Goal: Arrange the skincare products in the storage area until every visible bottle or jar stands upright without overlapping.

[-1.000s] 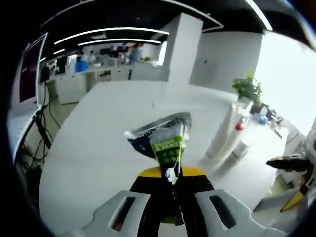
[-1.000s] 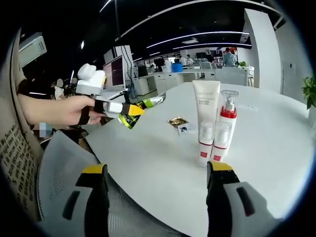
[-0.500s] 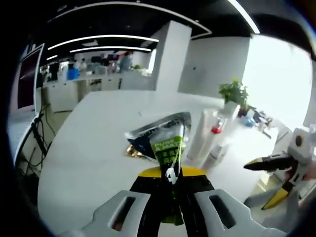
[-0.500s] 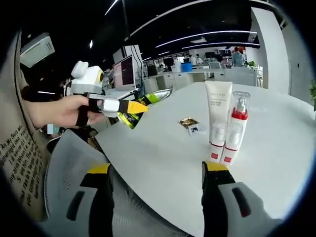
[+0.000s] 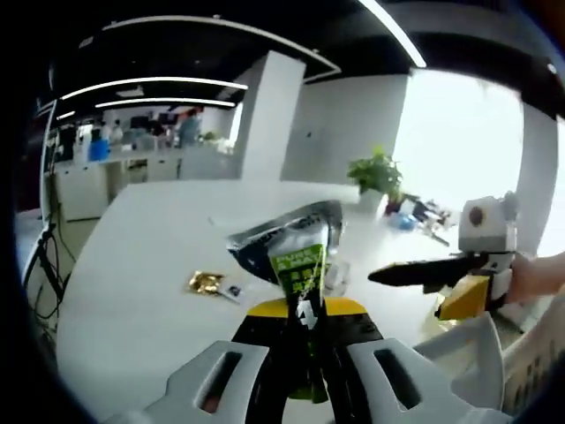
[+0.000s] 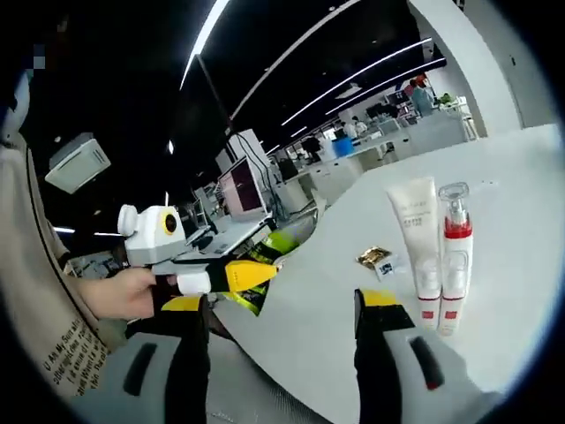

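Right now the left tongs are pressed together, pinching a green-and-silver sachet by its lower end, so that the packet stands up between the yellow-tipped jaws above the white tabletop. From the right gripper view the same tongs sit off the near-left edge of the tabletop, held in a person's hand, with the green sachet poking out behind the yellow tip.

The right tongs are spread wide with nothing between the jaws, hanging over the near edge of the tabletop. In the left gripper view they reach in from the right, black jaw over yellow.

On the tabletop a white tube and a clear pump bottle with a red collar stand upright, just beside each other; whether they touch I cannot tell. A small gold packet lies flat near them, toward the near-left edge, and shows again in the left gripper view with a small white card just beside it. A potted plant stands at the far edge.
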Motion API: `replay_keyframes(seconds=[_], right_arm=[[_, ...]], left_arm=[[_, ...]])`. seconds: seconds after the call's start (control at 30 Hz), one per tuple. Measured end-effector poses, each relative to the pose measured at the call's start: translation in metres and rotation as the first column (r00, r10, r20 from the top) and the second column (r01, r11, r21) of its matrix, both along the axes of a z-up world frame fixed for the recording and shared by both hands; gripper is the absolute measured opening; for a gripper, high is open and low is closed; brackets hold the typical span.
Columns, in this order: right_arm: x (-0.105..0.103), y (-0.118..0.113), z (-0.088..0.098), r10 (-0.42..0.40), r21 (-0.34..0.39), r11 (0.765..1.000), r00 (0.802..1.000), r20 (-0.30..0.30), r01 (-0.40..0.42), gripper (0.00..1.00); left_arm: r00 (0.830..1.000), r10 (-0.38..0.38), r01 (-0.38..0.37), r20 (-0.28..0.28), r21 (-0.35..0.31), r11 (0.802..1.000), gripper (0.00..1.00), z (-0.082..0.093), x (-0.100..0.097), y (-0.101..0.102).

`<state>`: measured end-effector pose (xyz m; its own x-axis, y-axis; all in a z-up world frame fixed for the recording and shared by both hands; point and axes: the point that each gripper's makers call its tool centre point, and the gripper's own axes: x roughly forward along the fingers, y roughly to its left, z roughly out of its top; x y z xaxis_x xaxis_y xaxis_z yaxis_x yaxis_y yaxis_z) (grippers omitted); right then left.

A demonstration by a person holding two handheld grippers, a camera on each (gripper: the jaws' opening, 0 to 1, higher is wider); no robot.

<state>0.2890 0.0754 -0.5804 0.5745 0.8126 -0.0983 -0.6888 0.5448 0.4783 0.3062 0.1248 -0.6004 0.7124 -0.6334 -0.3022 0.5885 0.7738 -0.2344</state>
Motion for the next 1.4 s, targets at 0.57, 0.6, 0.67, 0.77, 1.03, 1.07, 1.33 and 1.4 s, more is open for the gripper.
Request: replay_keyframes(seconds=[0.57, 0.6, 0.67, 0.77, 1.03, 1.07, 1.33, 1.4], right_arm=[[0.025, 0.012, 0.024, -0.04, 0.226, 0.972, 0.996, -0.084, 0.058, 0.42], [0.023, 0.014, 0.024, -0.02, 0.231, 0.972, 0.995, -0.096, 0.042, 0.35], [0.022, 0.016, 0.022, -0.009, 0.237, 0.971, 0.993, -0.114, 0.036, 0.29], [0.023, 0.016, 0.023, -0.01, 0.256, 0.966, 0.992, -0.125, 0.042, 0.27], [0.022, 0.018, 0.026, -0.002, 0.323, 0.945, 0.986, -0.166, 0.057, 0.17], [0.022, 0.018, 0.025, -0.003, 0.325, 0.944, 0.987, -0.163, 0.057, 0.16], [0.019, 0.016, 0.027, 0.007, 0.357, 0.932, 0.985, -0.172, 0.056, 0.12], [0.018, 0.015, 0.028, 0.014, 0.369, 0.928, 0.984, -0.179, 0.054, 0.1]], left_arm=[[0.993, -0.111, 0.113, 0.032, -0.075, 0.991, 0.07, 0.016, -0.023, -0.024], [0.993, -0.113, 0.115, 0.03, -0.076, 0.99, 0.07, 0.016, -0.024, -0.024], [0.994, -0.108, 0.11, 0.033, -0.083, 0.99, 0.07, 0.016, -0.024, -0.023], [0.994, -0.107, 0.109, 0.028, -0.091, 0.99, 0.07, 0.017, -0.024, -0.022], [0.996, -0.091, 0.092, 0.022, -0.066, 0.994, 0.15, 0.014, -0.023, -0.019], [0.996, -0.09, 0.091, 0.02, -0.063, 0.994, 0.15, 0.013, -0.023, -0.018], [0.996, -0.082, 0.083, 0.016, -0.045, 0.996, 0.27, 0.013, -0.021, -0.015], [0.996, -0.083, 0.084, 0.013, -0.036, 0.996, 0.32, 0.013, -0.021, -0.014]])
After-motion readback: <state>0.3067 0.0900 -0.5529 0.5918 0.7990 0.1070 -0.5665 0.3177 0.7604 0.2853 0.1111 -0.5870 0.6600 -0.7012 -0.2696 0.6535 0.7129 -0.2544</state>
